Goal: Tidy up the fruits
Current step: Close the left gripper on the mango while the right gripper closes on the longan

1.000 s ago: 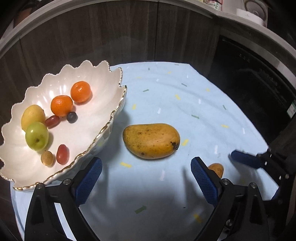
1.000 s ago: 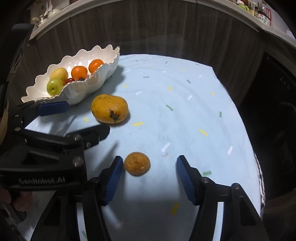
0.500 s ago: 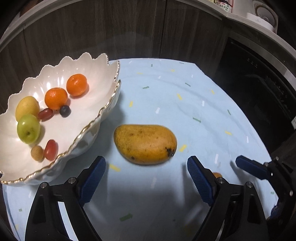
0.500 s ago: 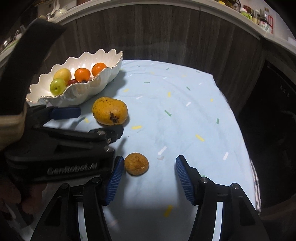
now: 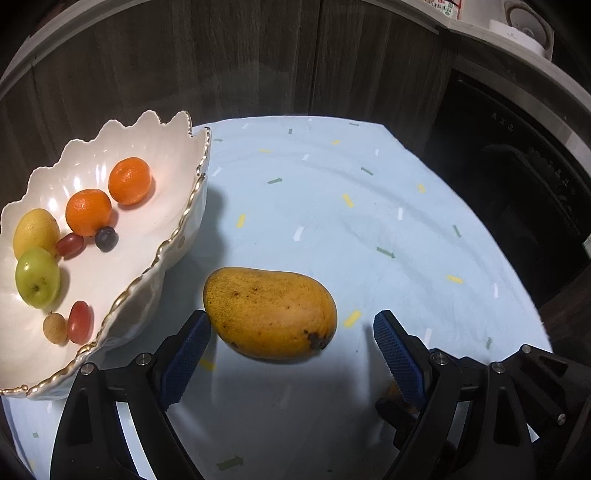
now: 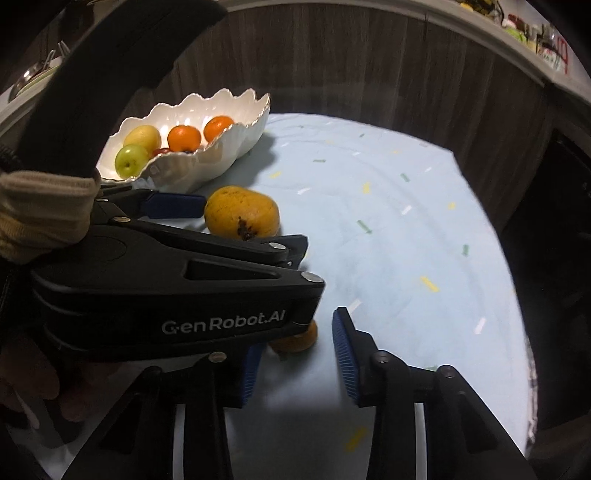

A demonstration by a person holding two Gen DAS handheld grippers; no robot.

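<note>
A round table under a pale blue tablecloth (image 5: 369, 221) with small coloured dashes stands before dark wood panelling. The left gripper's body reads "GenRobot.AI" in the right wrist view. The left gripper (image 5: 291, 350) is spread wide, the mango (image 5: 269, 312) between its blue pads near the table's near edge, just beside the scalloped white bowl (image 5: 177, 236) at the left edge. The right gripper (image 6: 299, 358) is open around a small brown fruit (image 6: 295, 339).

A light blue cloth (image 5: 332, 221) with small yellow, green and white marks covers the tabletop. Behind it stands a dark wooden wall (image 5: 240, 62). At the upper right a pale shelf (image 5: 517, 33) carries a white round appliance (image 5: 524, 18).
</note>
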